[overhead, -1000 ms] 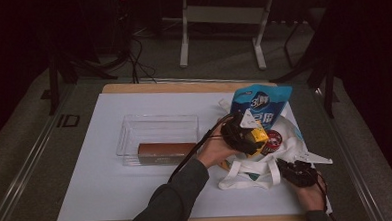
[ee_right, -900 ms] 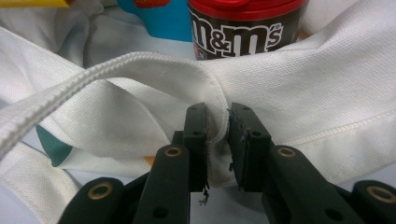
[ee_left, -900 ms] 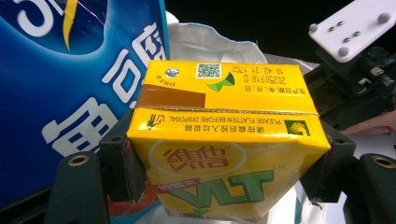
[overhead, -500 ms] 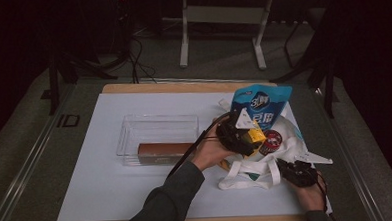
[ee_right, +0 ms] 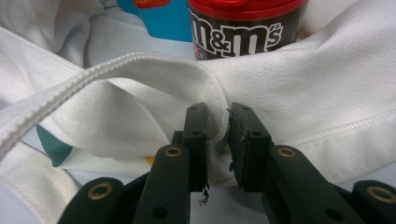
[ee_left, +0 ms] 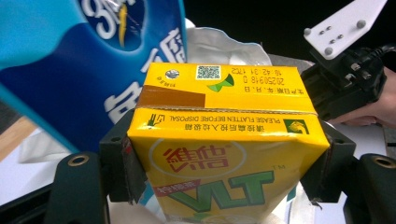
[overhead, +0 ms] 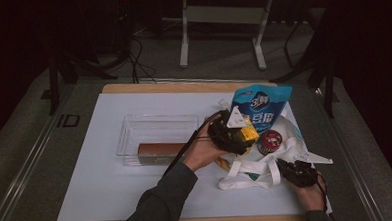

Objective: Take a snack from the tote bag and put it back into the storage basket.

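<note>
- Yellow cardboard drink carton (ee_left: 224, 154), box-shaped with printed glossy faces, sits clamped between the left gripper (ee_left: 224, 186) pads, held over the white canvas tote bag (overhead: 266, 162) beside the clear plastic tray (overhead: 155, 130).
- Carton likely light-to-medium, sloshy, with walls that dent; a grip across the flat sides, as now, looks right.
- Right gripper (ee_right: 217, 135) is pinching a fold of the bag's hem; the cloth is soft, ribbed and floppy.
- Blue glossy pouch (ee_left: 93, 65) is crinkly and slippery; the red-lidded brown candy tub (ee_right: 243, 23) is rigid and round.
- Brown rectangular bar (overhead: 160, 149) lies in the tray, possibly wrapped; the view is dim.
</note>
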A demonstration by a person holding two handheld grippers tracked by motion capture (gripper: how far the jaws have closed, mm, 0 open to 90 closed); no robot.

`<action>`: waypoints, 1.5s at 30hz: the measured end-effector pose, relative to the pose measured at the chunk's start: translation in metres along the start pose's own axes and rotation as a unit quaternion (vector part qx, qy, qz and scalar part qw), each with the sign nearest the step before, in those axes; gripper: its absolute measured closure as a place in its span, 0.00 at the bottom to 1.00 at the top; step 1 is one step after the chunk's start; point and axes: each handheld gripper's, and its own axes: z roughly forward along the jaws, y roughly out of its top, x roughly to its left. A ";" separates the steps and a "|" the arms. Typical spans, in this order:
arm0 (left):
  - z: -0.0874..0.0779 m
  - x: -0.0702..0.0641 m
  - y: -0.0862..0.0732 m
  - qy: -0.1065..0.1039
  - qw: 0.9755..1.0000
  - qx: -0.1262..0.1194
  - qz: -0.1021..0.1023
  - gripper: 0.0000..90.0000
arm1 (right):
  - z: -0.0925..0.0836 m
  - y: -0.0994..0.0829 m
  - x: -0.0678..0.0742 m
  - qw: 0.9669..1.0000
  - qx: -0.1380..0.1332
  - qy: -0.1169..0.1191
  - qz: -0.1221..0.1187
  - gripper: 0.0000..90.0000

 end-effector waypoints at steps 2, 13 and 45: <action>-0.003 0.002 -0.001 0.004 1.000 -0.002 -0.003 0.32 | 0.000 0.000 0.000 1.000 0.000 0.000 0.000 0.85; -0.011 0.009 -0.004 0.019 1.000 -0.002 -0.013 0.32 | 0.000 0.000 0.000 1.000 0.000 0.000 0.000 0.85; -0.046 0.036 -0.018 0.084 0.996 -0.006 -0.043 0.32 | 0.000 0.000 0.000 1.000 -0.001 0.001 0.000 0.85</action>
